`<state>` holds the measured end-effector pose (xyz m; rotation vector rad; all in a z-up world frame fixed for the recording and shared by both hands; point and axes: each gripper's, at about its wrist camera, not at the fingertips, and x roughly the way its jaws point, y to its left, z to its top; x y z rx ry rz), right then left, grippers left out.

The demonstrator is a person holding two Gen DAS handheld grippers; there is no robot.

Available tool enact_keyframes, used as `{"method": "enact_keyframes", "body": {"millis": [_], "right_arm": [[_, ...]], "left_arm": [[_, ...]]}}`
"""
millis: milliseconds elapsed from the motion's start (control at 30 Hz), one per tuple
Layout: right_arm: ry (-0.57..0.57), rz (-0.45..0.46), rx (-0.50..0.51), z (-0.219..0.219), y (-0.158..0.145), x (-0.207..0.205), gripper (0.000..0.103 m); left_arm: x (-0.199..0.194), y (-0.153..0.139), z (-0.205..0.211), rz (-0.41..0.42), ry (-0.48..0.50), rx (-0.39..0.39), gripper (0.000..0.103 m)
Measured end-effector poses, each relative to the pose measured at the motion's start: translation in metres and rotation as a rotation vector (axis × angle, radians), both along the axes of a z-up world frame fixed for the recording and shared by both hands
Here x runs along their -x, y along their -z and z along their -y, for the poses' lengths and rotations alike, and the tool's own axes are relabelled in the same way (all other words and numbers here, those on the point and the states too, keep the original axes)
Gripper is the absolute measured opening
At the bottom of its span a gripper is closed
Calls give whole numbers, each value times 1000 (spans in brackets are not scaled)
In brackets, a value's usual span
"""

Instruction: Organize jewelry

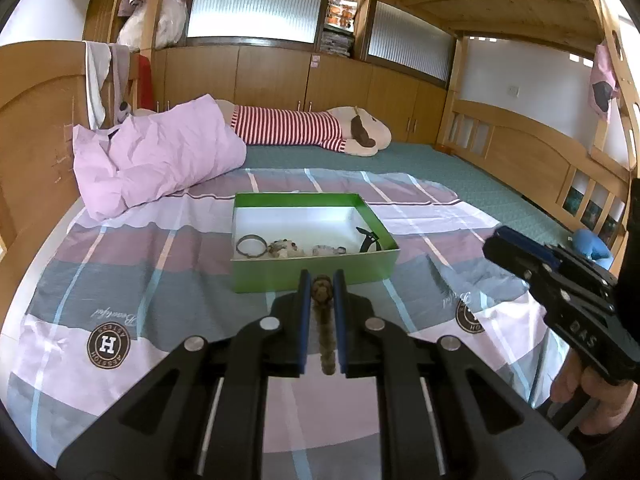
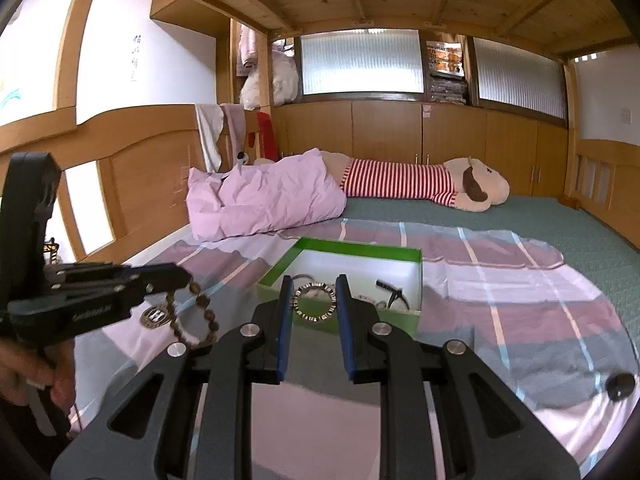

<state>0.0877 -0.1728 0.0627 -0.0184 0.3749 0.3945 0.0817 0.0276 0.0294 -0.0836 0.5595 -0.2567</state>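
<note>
A green box (image 1: 316,266) with a white inside sits on the striped bedsheet; in the right wrist view the box (image 2: 360,249) lies just ahead. It holds a metal bangle (image 1: 251,247), bead bracelets (image 1: 286,249) and a black strap (image 1: 368,238). My left gripper (image 1: 322,280) is shut on a brown bead bracelet (image 1: 325,320), held just before the box; the bracelet (image 2: 192,316) dangles in the right wrist view. My right gripper (image 2: 313,285) is shut on a silver ring-shaped bracelet (image 2: 314,302), held above the box's near wall.
A pink pillow (image 1: 156,152) and a striped plush toy (image 1: 312,128) lie behind the box. Wooden bed rails (image 1: 532,148) run along both sides. A small black round object (image 2: 620,386) lies on the sheet at the right. A blue item (image 1: 592,244) lies at the right edge.
</note>
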Motion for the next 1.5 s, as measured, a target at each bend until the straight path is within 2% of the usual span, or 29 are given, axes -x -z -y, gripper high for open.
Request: {"method": "enact_keyframes", "body": {"millis": [233,433,533,700,733,767,800,833,900,967,1033,1067,1100,1200,1267,1367,1467,1500], "right_arm": [[32,-17,-39,-6,-10,-85,21],[54,-43,-21,-14,-8,-164,21],[77,-81,-8,-14,10,-199,21],[73,-192,13,-19,46,-248,21],[66,-191,18,-20,45,-249,31],[71,-183,22,-20,43,-249,36],[82,-166,20,-16,34,-245,45],[93,-149,2,-11,23,-242,56],[109,-97,-70,4,-11,-226,63],[118,-30,-117,14,-48,-204,70],[137,44,-155,23,-80,-169,86],[140,68,-173,26,-90,-146,89],[137,74,-185,28,-95,-129,94],[131,59,-153,27,-87,-87,99],[145,37,-102,24,-73,-63,99],[178,-41,2,15,-43,-36,99],[203,-95,90,9,-22,-22,100],[203,-102,97,8,-17,-18,100]], "left_arm": [[-66,-17,8,-23,-36,-8,11],[-159,-33,23,-24,-41,-35,11],[-208,-26,28,-54,-58,-36,11],[-275,19,40,-163,-68,-42,12],[-283,30,42,-172,-78,-56,16],[-287,37,43,-175,-85,-67,26],[-289,40,43,-179,-94,-69,52],[-289,40,39,-180,-120,-63,62],[-280,24,31,-162,-112,-7,63],[-261,-7,24,-108,-104,27,70],[-226,-50,17,-28,-133,46,94],[-208,-67,14,6,-143,57,96],[-180,-88,13,54,-140,60,98],[-119,-111,18,111,-132,8,99],[-84,-110,22,117,-145,-25,99],[-46,-95,20,114,-187,-29,99],[-19,-60,16,65,-263,-18,99],[-15,-43,14,26,-286,-9,99]]}}
